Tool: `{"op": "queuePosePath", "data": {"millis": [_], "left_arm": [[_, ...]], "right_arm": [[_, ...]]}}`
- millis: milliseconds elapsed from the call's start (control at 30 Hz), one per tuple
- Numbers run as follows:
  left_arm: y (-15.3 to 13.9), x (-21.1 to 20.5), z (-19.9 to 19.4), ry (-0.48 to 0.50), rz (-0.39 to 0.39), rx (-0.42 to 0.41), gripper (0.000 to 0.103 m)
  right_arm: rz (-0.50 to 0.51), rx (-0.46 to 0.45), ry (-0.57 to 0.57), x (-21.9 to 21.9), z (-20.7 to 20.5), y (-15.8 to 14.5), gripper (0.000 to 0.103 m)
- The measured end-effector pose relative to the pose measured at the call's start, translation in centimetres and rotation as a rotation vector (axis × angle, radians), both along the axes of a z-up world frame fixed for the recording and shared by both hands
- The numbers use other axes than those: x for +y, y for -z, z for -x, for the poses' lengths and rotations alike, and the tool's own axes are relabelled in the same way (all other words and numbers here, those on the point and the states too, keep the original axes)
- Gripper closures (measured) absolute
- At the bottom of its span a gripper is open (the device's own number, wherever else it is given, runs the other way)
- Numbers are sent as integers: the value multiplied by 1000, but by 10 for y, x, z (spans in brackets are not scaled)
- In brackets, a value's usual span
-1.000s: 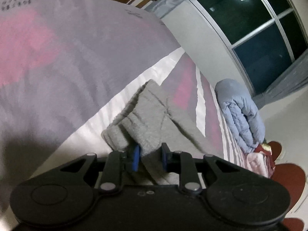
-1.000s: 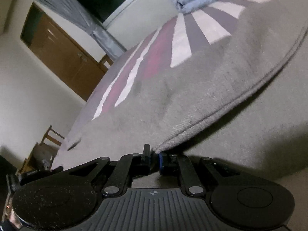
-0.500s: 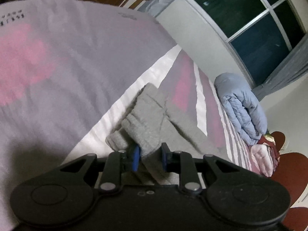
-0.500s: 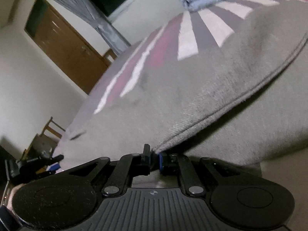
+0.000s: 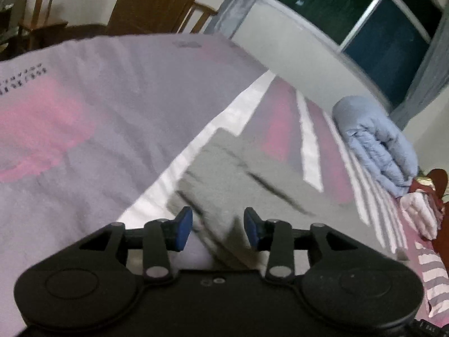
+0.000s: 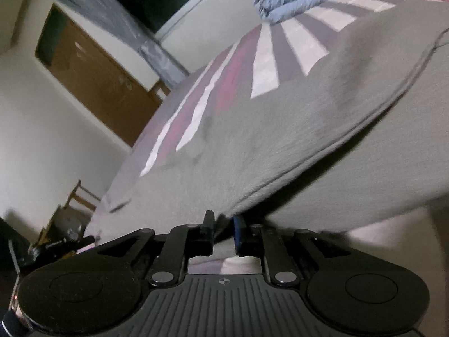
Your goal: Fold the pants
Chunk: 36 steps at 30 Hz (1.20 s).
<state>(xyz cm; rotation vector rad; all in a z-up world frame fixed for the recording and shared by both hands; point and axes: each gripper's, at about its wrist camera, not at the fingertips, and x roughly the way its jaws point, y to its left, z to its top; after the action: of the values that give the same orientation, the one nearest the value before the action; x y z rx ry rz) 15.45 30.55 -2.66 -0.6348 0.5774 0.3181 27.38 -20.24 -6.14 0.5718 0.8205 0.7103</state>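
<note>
1. Left tongs (image 5: 218,228): black plastic linkage with blue pads (image 5: 183,227), spread wide and released, nothing between them. Half a second ago clenched on a bunched fold of grey cloth; now let go.
2. Just ahead of and partly beneath the left tongs: grey pants (image 5: 238,174), soft fleecy knit, lying flat on the bed in a roughly rectangular folded shape with dark creases running diagonally. Earlier lifted into a humped ridge; now dropped and spread flat.
3. Right tongs (image 6: 224,229): same black build, ribbed housing below, narrowed to a slim gap and grasping the stitched hem edge of the pants (image 6: 280,129). Grip unchanged from the earlier frame.
4. Ahead of the right tongs: a broad upper layer of the grey knit, raised above a lower layer, with a dark shadowed gap between the two on the right.
5. Left of and beyond the left tongs: bedsheet (image 5: 118,106), smooth woven cotton in lilac-grey with blurred pink patches, white stripes fanning away further on.
6. Far right of the left tongs: pale blue quilted duvet (image 5: 376,143), puffy and rolled, at the bed's far end.
7. Farthest: dark window (image 5: 373,19), grey curtain, brown wooden door (image 6: 92,78), wooden chair.
</note>
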Motion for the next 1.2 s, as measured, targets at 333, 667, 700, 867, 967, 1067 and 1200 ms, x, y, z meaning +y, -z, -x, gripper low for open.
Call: {"op": "queuePosePath", "data": {"millis": [333,667,700,867,967,1067,1200], "left_arm": [[1,-108,-30,144,-118,35,63],[39,-140,-52,100,-307,51,54],[42,-145,-50,100,-338,44,54],[44,-141,-45,88,-313,15,54],[44,-138,-43,91,-300,6,53],[45,-139,-43,92,-297,4,53],[45,-135,-40,89,-270,-8,53]], "right_arm": [[-126,43,281,-113,-19,-3,50],[-178,86,310,-128,-56,11,51],[-188,99,319,-131,-59,16,54],[-231,132,363,-139,-84,31,60],[-231,155,379,-139,-102,38,72],[-223,176,395,-140,-113,43,88],[-205,111,374,-143,-107,32,97]]}}
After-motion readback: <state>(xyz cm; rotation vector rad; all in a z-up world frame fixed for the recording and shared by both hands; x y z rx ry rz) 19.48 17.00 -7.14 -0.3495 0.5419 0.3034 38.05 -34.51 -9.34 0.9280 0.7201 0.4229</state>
